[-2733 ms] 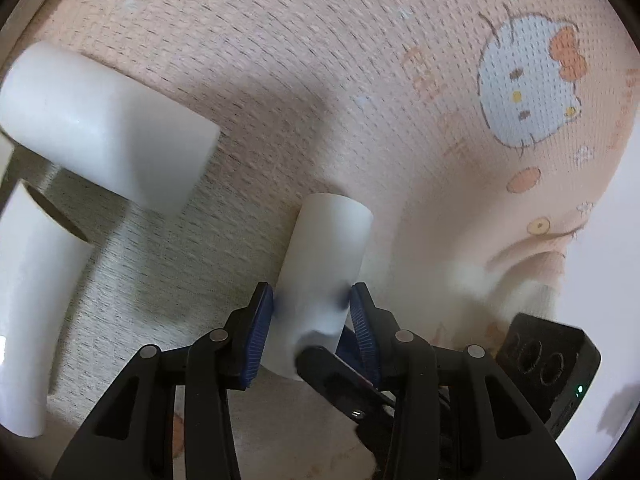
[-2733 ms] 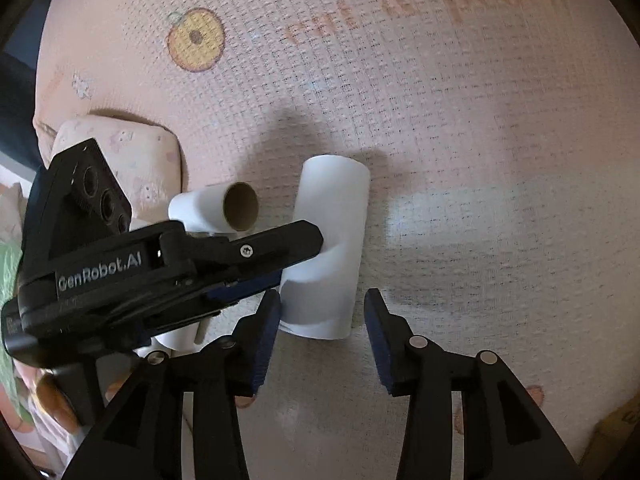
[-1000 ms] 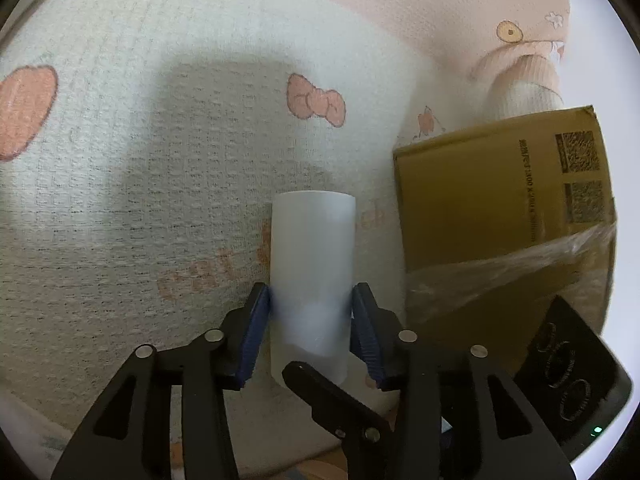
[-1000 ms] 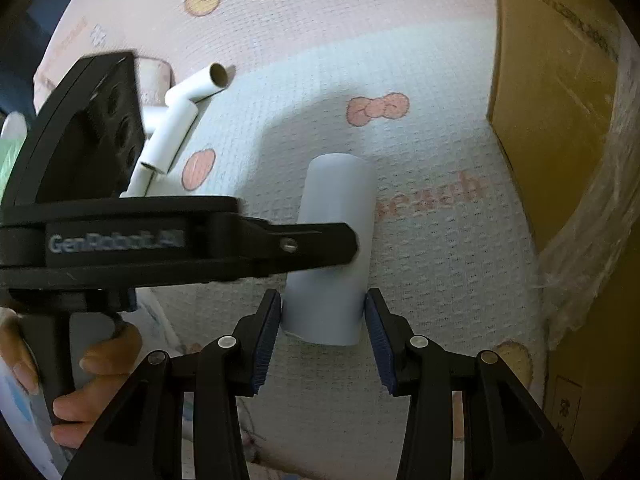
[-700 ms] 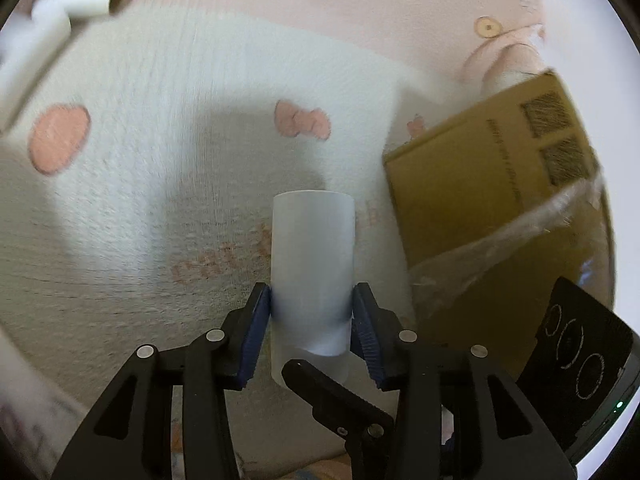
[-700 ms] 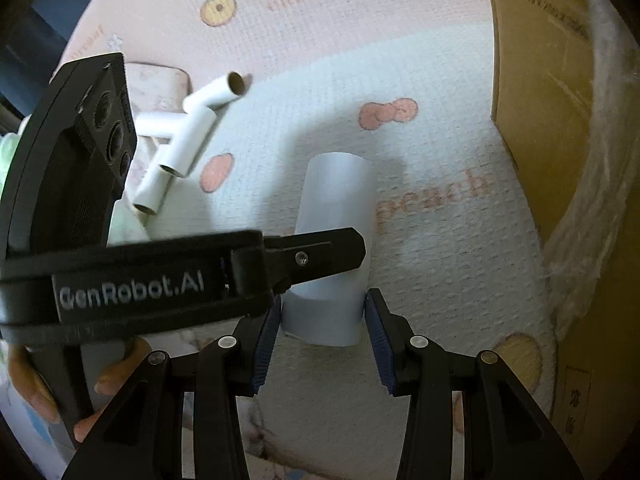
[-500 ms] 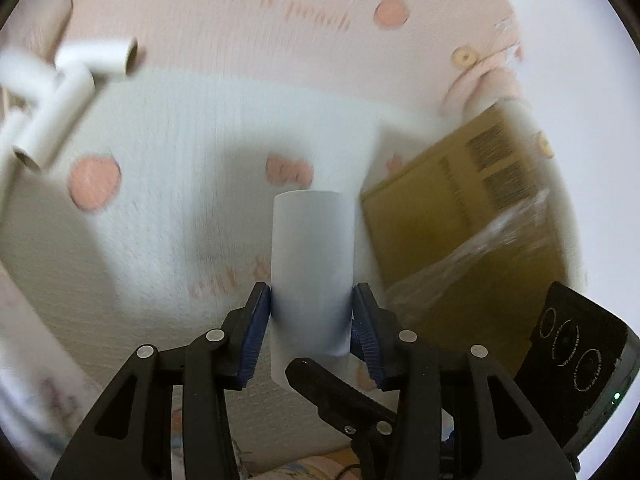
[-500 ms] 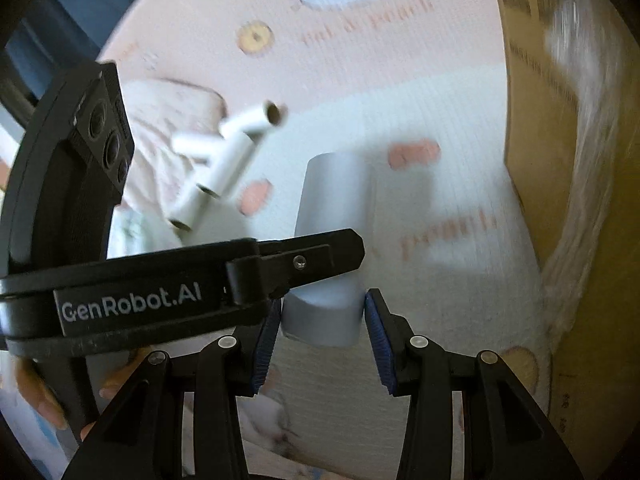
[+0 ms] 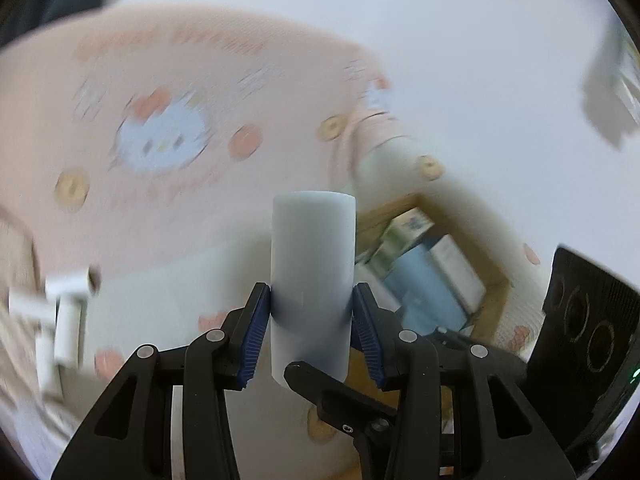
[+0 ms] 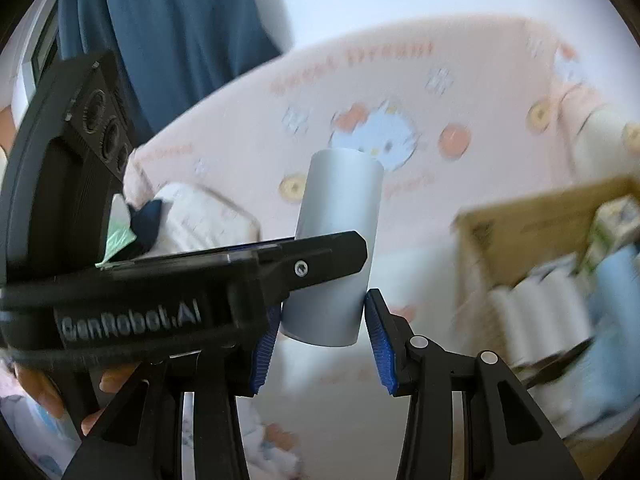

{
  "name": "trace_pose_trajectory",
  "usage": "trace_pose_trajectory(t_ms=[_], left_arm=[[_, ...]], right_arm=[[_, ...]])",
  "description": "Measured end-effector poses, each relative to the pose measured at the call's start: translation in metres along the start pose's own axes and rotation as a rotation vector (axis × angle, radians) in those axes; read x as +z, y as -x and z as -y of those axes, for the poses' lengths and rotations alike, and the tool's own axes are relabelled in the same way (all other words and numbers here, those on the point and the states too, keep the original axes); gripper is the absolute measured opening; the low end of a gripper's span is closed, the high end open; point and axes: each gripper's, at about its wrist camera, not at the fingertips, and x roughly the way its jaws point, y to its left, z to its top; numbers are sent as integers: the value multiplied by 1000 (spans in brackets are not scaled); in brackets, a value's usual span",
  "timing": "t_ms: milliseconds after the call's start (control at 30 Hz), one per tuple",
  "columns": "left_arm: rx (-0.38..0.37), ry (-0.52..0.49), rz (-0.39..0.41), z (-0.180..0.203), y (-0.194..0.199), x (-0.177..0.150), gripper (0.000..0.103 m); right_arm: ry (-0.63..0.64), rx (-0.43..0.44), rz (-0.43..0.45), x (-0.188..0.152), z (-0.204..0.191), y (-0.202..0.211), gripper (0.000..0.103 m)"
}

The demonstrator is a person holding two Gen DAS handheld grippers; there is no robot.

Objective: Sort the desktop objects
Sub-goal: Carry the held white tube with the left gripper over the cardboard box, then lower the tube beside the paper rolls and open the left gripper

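Note:
A white cardboard tube (image 9: 313,280) stands upright between both grippers and is held up in the air. My left gripper (image 9: 311,320) is shut on its lower part. My right gripper (image 10: 320,332) is also shut on the same tube (image 10: 336,248), its blue pads against both sides. The left gripper's black body (image 10: 160,288) crosses in front of the tube in the right wrist view. An open cardboard box (image 9: 492,292) with packets and white rolls inside sits below to the right; it also shows in the right wrist view (image 10: 520,216).
Several white tubes (image 9: 60,312) lie on the pink cartoon-print blanket (image 9: 160,208) at the left. A blue curtain (image 10: 180,40) hangs at the back left. A folded bundle of cloth (image 10: 192,216) lies on the blanket. The view is motion-blurred.
Both grippers have lifted the tube well above the blanket and tilted upward. The box's open top with its contents has come into view; the loose tubes have dropped to the lower left.

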Motion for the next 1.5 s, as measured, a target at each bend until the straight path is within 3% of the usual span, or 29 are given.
trace_pose_trajectory(t_ms=[233,433,533,800,933,1100,1200,1500], left_arm=[[-51,-145,19,57,-29,30,47],[-119,-172,-78,85,-69,56,47],[-145,-151,-122,88,-94,62,47],[-110,-59,-322,84,-154,55,47],[-107,9,-421,78,-179,45,47],[-134,131,-532,62,-205,36,46],[-143,182,-577,56,-215,32,46],[-140,191,-630,53,-234,23,46]], right_arm=[[35,-139,36,30,39,29,40],[-5,-193,-22,48,87,42,40],[-3,-193,-81,52,108,35,40],[-48,-112,-297,48,157,-7,40],[-113,-105,-442,40,177,-32,40],[-187,-61,-547,32,199,-53,40],[-210,-49,-593,27,208,-62,40],[-255,-80,-693,20,221,-80,40]])
